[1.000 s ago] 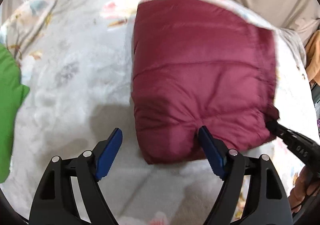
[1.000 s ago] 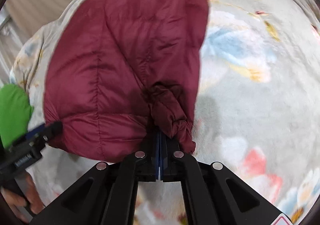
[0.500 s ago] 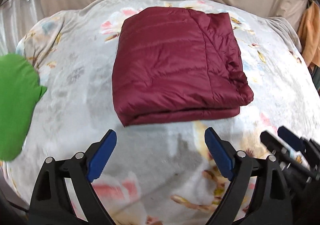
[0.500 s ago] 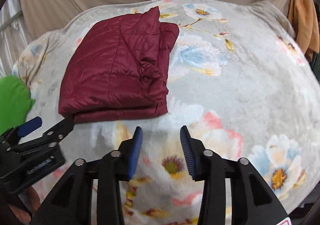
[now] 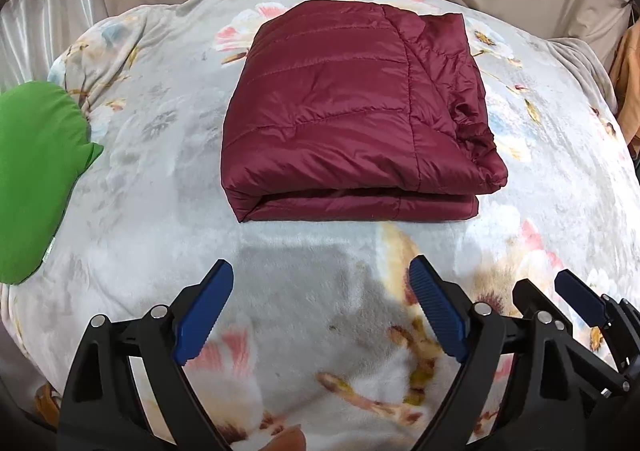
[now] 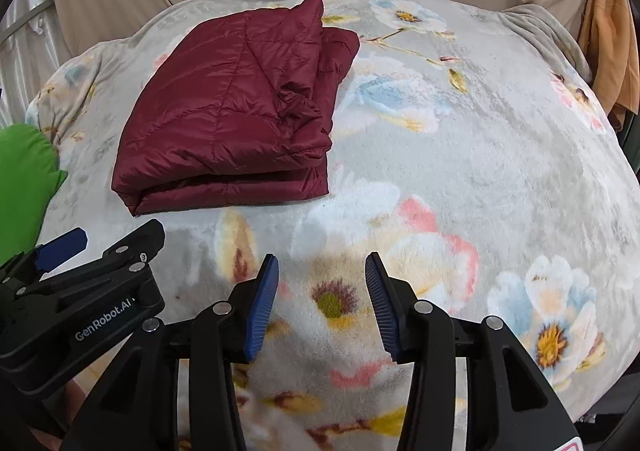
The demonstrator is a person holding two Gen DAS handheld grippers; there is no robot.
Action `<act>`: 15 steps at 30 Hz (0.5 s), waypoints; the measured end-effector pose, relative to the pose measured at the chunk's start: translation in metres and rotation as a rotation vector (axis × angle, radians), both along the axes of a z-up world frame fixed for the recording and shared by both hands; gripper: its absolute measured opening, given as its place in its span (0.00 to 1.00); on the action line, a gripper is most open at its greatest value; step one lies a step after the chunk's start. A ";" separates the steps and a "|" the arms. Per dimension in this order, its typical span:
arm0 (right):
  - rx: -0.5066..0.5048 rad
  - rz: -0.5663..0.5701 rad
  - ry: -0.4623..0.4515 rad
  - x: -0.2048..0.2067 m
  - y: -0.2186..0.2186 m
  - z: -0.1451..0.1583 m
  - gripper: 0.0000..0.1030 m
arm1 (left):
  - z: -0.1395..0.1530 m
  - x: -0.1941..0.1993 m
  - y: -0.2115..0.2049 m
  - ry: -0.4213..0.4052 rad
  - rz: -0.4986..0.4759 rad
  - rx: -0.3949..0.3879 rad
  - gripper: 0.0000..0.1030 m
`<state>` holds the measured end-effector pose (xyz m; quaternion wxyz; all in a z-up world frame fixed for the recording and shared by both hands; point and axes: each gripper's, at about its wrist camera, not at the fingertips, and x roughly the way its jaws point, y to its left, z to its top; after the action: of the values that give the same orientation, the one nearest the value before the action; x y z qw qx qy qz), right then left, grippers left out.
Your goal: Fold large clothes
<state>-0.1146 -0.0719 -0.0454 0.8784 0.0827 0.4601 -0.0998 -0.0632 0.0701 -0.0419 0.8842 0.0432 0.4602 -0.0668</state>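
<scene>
We held left tool (image 5: 320, 307) wide, empty | right tool (image 6: 322, 297) narrower, empty | folded maroon jacket (image 5: 352, 119) lay ahead on floral blanket (image 6: 460, 155), apart from both

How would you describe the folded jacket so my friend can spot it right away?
Look at the floral blanket covering the bed. Toward its far middle lies the maroon quilted jacket, folded into a puffy rectangle. Unlike the green item at the blanket's left edge, it is dark red with stitched seams.
</scene>
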 end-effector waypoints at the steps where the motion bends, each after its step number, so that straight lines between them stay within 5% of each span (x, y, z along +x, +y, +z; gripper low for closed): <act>1: 0.002 0.003 0.001 0.000 0.000 0.000 0.44 | 0.000 0.000 0.000 -0.003 0.009 0.001 0.85; 15: -0.061 0.069 -0.019 0.005 0.012 0.006 0.46 | 0.008 0.003 -0.002 -0.037 0.068 0.014 0.84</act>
<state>-0.1093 -0.0601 -0.0397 0.8878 0.0411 0.4509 -0.0825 -0.0603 0.0685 -0.0340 0.8940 0.0349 0.4455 -0.0325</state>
